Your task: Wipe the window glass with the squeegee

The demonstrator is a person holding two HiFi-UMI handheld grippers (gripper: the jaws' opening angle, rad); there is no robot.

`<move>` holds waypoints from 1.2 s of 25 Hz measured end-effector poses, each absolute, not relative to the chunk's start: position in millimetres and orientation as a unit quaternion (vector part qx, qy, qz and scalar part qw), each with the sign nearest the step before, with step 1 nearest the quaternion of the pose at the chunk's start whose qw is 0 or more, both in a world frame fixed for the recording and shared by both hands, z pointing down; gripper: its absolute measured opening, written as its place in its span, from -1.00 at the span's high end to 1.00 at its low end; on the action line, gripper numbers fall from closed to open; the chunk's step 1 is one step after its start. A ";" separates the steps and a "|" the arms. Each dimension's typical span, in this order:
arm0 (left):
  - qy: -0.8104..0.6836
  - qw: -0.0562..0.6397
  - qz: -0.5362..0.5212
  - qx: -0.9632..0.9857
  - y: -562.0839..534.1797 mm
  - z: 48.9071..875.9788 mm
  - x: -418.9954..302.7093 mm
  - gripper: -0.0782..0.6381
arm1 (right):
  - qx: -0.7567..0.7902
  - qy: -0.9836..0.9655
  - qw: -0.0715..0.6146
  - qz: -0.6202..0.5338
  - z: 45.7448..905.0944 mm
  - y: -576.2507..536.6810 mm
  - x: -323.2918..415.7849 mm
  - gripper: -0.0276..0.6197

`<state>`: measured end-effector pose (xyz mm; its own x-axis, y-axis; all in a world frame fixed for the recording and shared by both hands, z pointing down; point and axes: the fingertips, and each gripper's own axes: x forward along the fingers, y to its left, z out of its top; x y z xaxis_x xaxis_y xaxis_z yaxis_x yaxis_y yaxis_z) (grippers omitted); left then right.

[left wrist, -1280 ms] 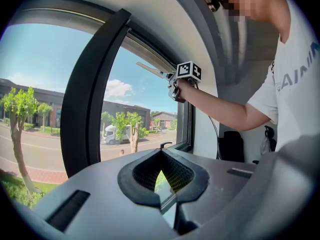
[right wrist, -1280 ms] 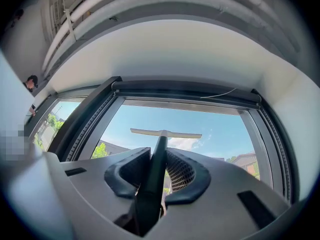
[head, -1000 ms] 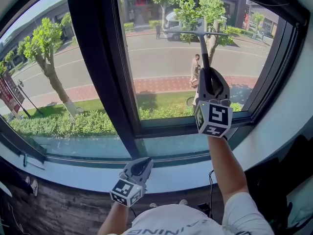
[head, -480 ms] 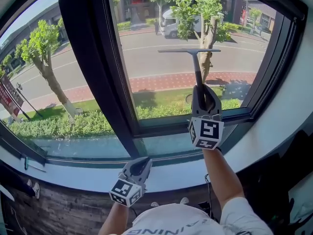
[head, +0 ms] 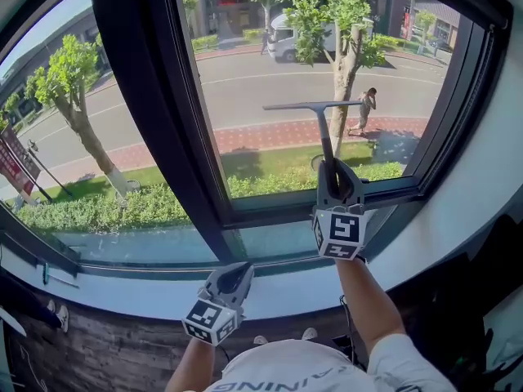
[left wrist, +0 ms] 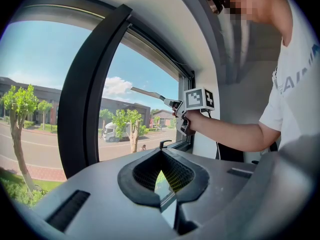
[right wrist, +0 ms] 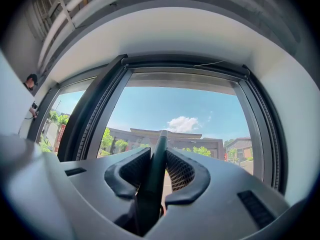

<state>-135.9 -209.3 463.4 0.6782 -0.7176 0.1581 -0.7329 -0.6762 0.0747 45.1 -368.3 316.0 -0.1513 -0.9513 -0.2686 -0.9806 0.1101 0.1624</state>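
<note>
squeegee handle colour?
Black, no pattern. The squeegee handle shows best in the right gripper view, clamped between the jaws.

— Head view?
— From overhead, aimed steeply down past the white window sill and through the dark-framed window glass.
— Left gripper view?
— Low at the sill's near edge, facing along the glass toward the grey right gripper.
— Right gripper view?
— Close to the glass, tilted up along the black squeegee toward the frame's top edge. Shared everywhere: the thick black mullion.

Pale sill beneath dark window frame
</note>
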 end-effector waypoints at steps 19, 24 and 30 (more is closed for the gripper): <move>-0.382 0.075 0.064 0.919 -204.9 470.9 -122.5 0.74 | -0.654 0.751 -0.012 0.086 411.3 -364.5 49.8 0.61; -0.379 0.081 0.069 0.919 -204.8 474.5 -119.7 0.74 | -0.654 0.753 -0.024 0.075 429.1 -364.5 54.1 0.61; -0.380 0.083 0.070 0.919 -207.2 476.4 -120.2 0.74 | -0.653 0.754 -0.033 0.065 452.5 -365.3 56.8 0.61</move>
